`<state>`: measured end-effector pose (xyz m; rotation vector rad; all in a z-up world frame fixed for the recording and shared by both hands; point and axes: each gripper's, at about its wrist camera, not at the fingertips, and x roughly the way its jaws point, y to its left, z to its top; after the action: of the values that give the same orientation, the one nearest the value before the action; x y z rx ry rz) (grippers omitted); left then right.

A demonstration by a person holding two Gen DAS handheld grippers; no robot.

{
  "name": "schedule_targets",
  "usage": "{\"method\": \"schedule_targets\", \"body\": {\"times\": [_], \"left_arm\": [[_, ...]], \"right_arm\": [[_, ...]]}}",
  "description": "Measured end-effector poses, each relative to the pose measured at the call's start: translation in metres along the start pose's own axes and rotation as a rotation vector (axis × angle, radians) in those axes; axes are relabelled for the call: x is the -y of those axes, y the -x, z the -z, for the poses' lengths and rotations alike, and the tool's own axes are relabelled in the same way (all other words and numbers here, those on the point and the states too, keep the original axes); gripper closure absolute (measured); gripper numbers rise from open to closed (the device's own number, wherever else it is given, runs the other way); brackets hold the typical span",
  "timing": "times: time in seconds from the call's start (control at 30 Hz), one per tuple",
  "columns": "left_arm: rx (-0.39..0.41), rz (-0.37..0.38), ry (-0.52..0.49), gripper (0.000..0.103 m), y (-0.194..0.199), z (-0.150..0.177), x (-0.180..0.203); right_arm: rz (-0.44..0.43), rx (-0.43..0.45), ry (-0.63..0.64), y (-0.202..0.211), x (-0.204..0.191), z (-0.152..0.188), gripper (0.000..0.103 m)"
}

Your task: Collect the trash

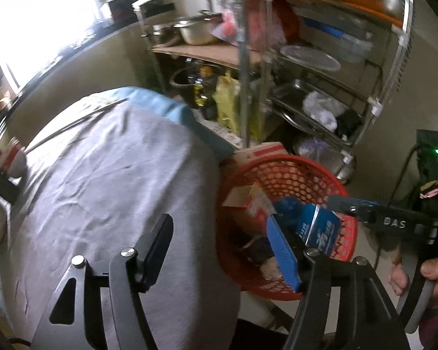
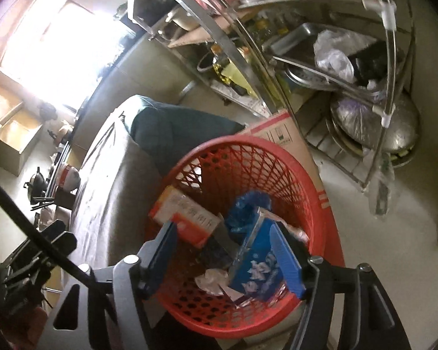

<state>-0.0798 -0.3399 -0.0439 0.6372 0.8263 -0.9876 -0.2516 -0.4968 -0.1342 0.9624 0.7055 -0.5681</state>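
A red mesh basket (image 1: 295, 172) (image 2: 248, 151) stands on the floor beside a table draped in grey cloth (image 1: 108, 175) (image 2: 116, 192). It holds an orange-white carton (image 2: 187, 215), a blue plastic bag (image 2: 245, 207), a blue-white box (image 2: 257, 265) and crumpled wrappers (image 2: 210, 280). My right gripper (image 2: 224, 256) hangs open over the basket with the blue-white box between its fingers, not pinched. It also shows in the left wrist view (image 1: 365, 213). My left gripper (image 1: 222, 250) is open and empty over the table's edge.
A metal rack (image 1: 321, 67) (image 2: 321, 58) with pots, trays and bags stands behind the basket. A cardboard box (image 2: 289, 137) sits against the basket. A power strip (image 1: 429, 157) hangs on the right wall. Kitchenware (image 2: 52, 183) crowds the far left.
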Motion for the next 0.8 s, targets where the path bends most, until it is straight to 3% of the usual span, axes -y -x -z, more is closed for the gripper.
{"method": "schedule_targets", "body": {"times": [0.13, 0.5, 0.8], "left_arm": [[0.013, -0.099, 0.079, 0.034, 0.020, 0.012, -0.036], [0.079, -0.402, 0.327, 0.032, 0.093, 0.079, -0.148], [0.080, -0.539, 0.494, 0.031, 0.133, 0.144, -0.198]], "right_arm": [[-0.033, 0.008, 0.082, 0.005, -0.031, 0.002, 0.033], [-0.151, 0.120, 0.589, 0.017, -0.203, 0.058, 0.033], [-0.236, 0.103, 0.756, 0.020, -0.278, 0.114, 0.032]]}}
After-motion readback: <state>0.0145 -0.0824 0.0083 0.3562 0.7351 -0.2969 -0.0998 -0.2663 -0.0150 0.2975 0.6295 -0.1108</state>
